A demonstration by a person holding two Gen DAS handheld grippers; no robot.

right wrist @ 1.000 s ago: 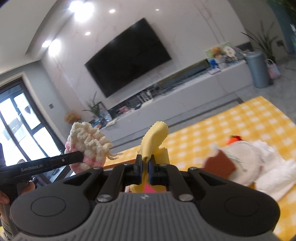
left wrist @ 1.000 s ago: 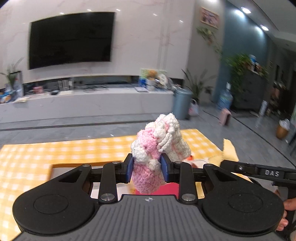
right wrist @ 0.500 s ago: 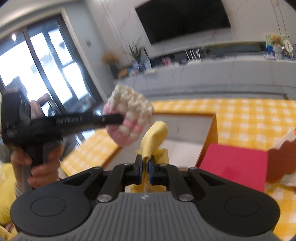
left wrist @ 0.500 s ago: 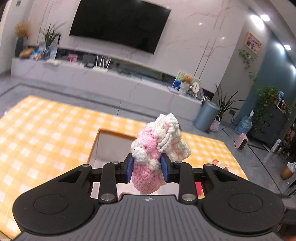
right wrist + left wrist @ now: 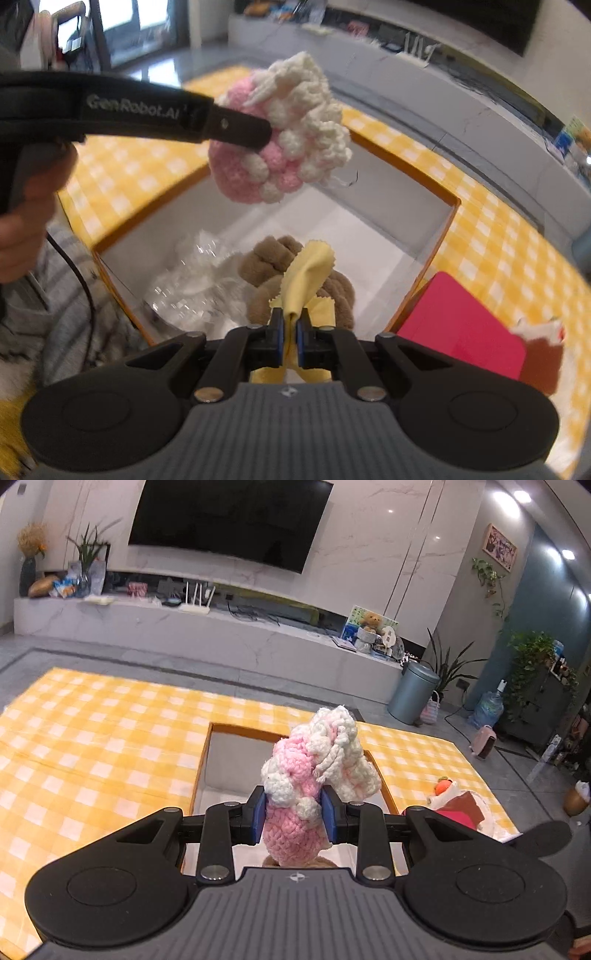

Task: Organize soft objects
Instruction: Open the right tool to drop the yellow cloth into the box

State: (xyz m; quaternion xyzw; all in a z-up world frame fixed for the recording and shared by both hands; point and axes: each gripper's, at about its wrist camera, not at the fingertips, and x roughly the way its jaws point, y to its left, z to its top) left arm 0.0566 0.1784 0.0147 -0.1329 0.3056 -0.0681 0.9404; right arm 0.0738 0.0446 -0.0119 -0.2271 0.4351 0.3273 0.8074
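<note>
Yarn: a pink-and-white crochet toy (image 5: 314,786) is pinched between the pads of the left claw (image 5: 293,821), its bulk sticking out past the tips, presumably so it drops clean when let go.
Cloth: a yellow cloth (image 5: 306,275) is nipped in the right claw (image 5: 290,338), whose jaws are pressed almost together on the thin fold; its loose end stands up ahead of the tips.
Why so held: both claws hang over the box (image 5: 441,236), which looks like the carry before dropping.
Box: orange-rimmed, white inside, right under both claws on the yellow checked bench (image 5: 92,746).
In the box: a brown plush (image 5: 266,258) just beyond the right tips, crinkled clear plastic (image 5: 192,284) to their left.
Outside: a red pad (image 5: 461,325) right of the right claw, touching the box wall.
Left to do: toy and cloth are not yet in.
</note>
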